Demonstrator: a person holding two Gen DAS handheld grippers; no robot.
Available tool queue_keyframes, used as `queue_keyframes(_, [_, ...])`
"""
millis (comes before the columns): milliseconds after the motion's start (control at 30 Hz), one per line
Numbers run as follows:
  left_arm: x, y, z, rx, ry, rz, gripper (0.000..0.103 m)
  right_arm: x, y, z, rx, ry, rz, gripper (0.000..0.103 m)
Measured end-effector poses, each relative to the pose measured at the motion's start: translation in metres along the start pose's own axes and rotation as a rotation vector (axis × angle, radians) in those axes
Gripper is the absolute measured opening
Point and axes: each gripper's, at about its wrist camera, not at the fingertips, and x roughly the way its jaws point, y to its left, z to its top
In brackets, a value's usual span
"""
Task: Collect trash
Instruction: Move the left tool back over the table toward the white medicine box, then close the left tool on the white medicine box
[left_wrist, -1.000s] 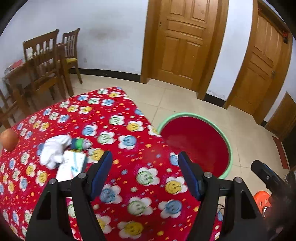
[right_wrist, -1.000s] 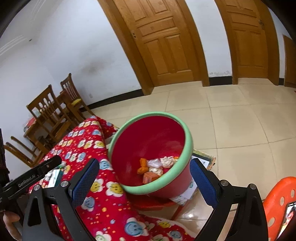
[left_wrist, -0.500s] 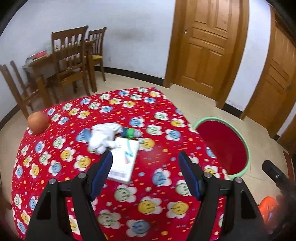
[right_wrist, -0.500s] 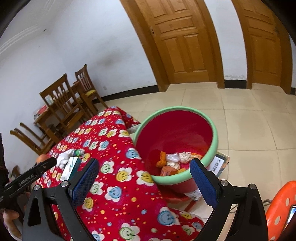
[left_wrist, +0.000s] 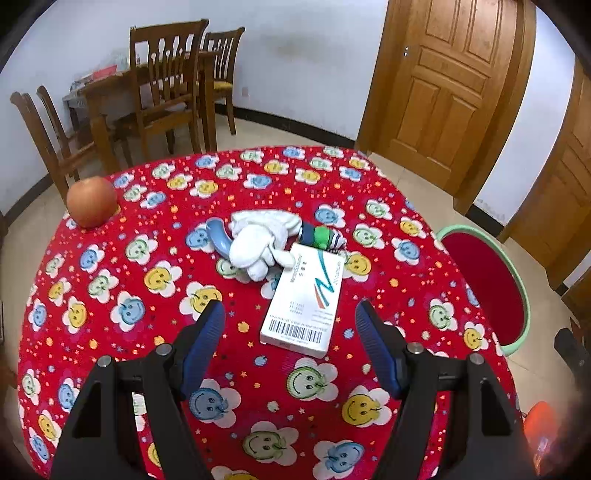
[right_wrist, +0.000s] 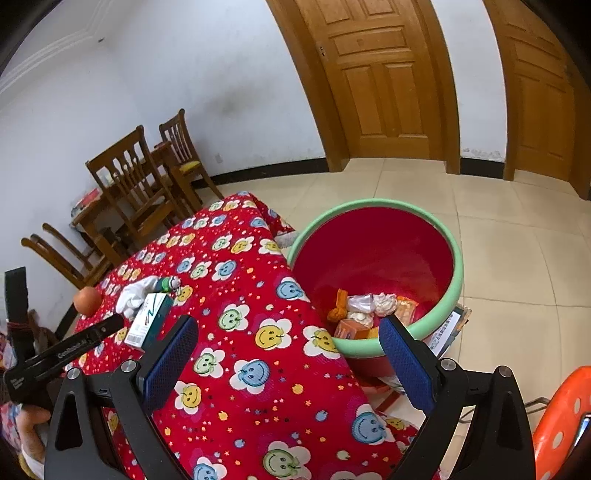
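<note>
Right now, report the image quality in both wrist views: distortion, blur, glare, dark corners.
Left wrist view: strong fisheye bowing of the wooden panelled door, black corners, white barcoded cardboard box sharp, lower right edge smeared into blur. Right wrist view: same bowing, even soft light, no hard shadows, faint sheen on the beige floor tiles, trash inside the red green-rimmed plastic bucket clear.

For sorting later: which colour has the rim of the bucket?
Light green; the bucket rim shows best in the right wrist view.
</note>
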Motion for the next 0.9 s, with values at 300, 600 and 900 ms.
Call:
queue_keyframes(300, [0.038, -0.005, -0.001, 0.033, 0.069, 0.010, 0.073, 0.010, 0.006, 0.001, -0.018, 0.023, 0.001, 0.098])
queue_keyframes(600, [0.059, -0.011, -0.001, 0.057, 0.105, -0.016, 0.061, 0.022, 0.011, 0.004, -0.026, 0.047, 0.006, 0.098])
queue_keyframes(900, [0.041, -0.004, -0.005, 0.054, 0.082, -0.061, 0.054, 0.032, 0.025, 0.009, -0.057, 0.060, 0.023, 0.098])
